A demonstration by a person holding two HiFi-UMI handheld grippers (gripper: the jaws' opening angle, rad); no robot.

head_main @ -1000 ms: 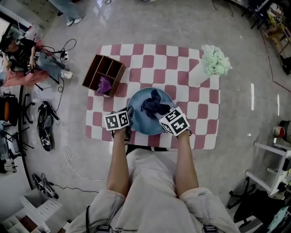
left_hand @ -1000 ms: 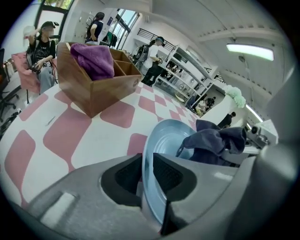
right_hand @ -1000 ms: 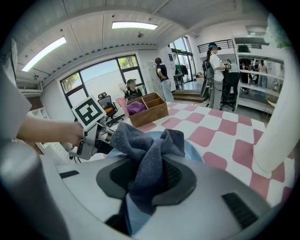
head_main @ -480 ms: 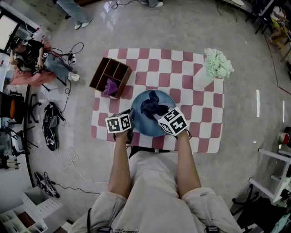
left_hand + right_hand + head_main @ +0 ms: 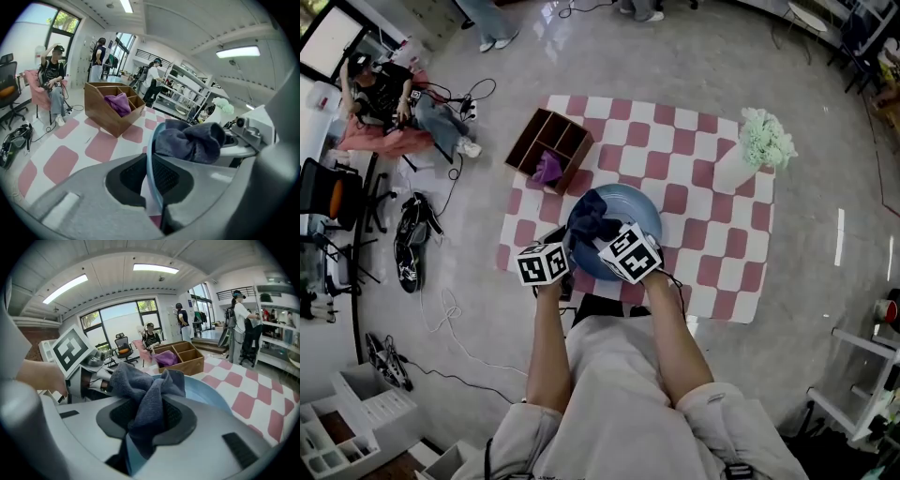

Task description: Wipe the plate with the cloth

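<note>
Blue round plate [image 5: 635, 210], smooth and glossy, sits on the table [image 5: 713, 246] at the near edge, 6 o'clock side of the pink-and-white checked top. Left claw [image 5: 151, 182] is clamped on the plate's thin rim at about 8 o'clock; the rim runs edge-on between the dark ribbed pads. Right claw [image 5: 149, 420] is closed on the cloth [image 5: 592, 223], a dark blue, fuzzy terry wad, bunched and folded. The cloth lies on the plate's 9 o'clock half, with loose ends sticking out past the claw. Both grey plastic grippers carry cubes with black-and-white square markers.

Wooden box [image 5: 553, 147] with dividers is at 10 o'clock from the plate, a crumpled purple rag [image 5: 547, 170] in one compartment. White vase [image 5: 733, 167] holding pale green flowers [image 5: 767, 138] stands at 2 o'clock, well apart.
</note>
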